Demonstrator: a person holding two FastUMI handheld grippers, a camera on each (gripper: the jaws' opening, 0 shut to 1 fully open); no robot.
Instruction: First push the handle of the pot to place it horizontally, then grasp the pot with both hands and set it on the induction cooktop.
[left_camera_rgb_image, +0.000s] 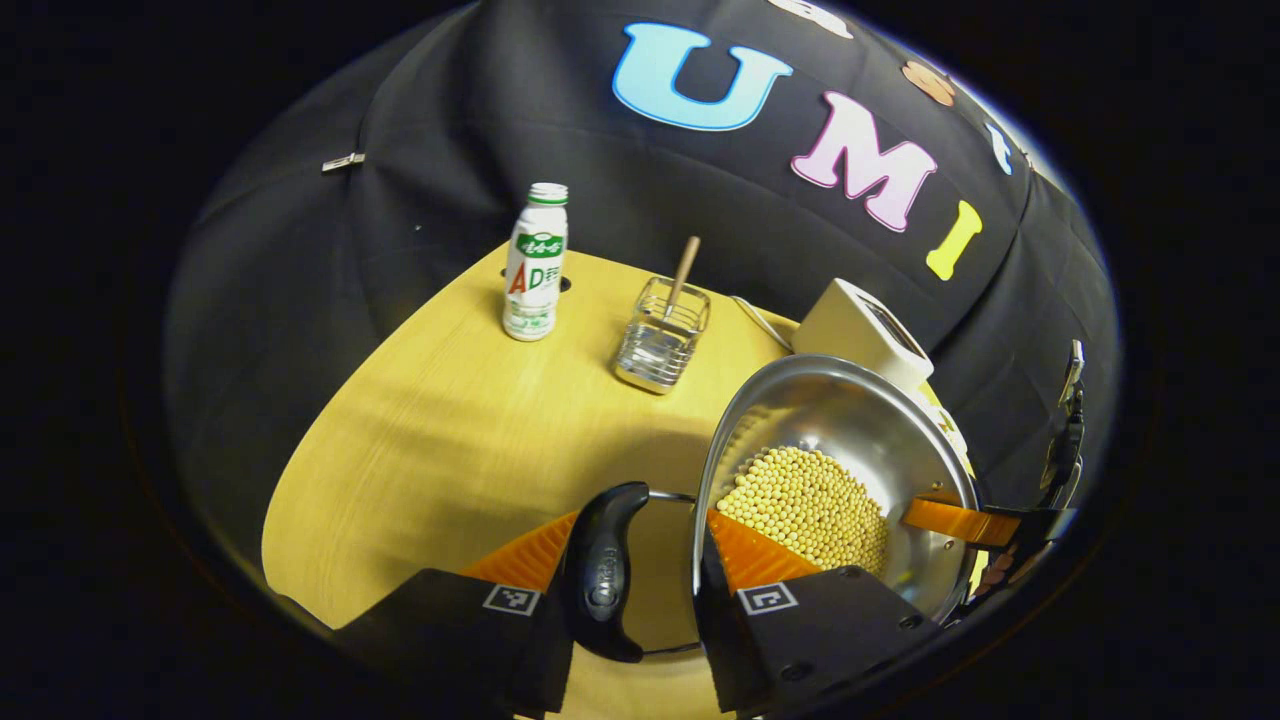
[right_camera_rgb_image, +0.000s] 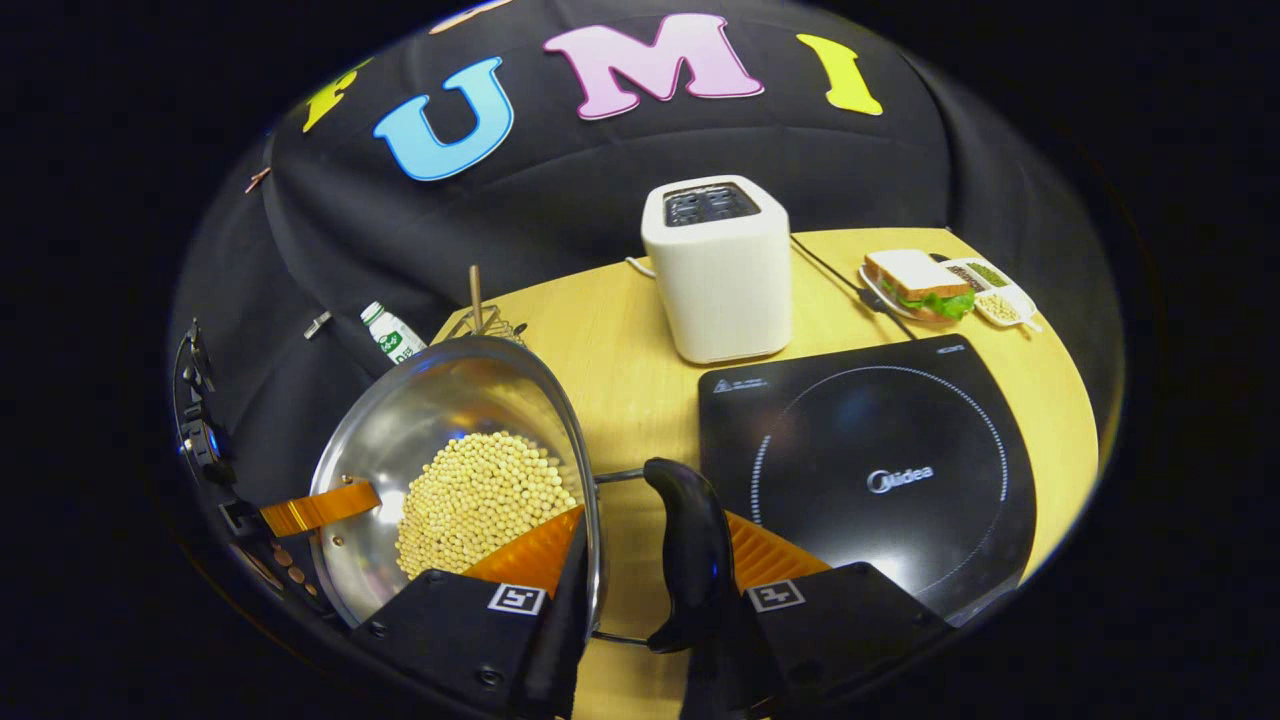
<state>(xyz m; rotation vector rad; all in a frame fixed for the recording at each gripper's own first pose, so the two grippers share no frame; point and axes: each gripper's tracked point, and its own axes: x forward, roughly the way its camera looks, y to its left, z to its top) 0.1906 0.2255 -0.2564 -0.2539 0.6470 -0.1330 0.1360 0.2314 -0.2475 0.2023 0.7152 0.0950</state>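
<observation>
A steel pot half full of pale beans is held between both grippers. My left gripper straddles the pot's rim and its black side handle, one finger inside the pot wall and one outside the handle, shut on them. My right gripper grips the opposite black handle and the rim of the pot the same way. The black induction cooktop lies just right of the pot in the right gripper view. Each view shows the other gripper's finger at the far rim.
A white toaster stands behind the cooktop, and a sandwich plate and a small dish sit at the back right. A milk bottle and a wire holder with a wooden stick stand at the back of the yellow table.
</observation>
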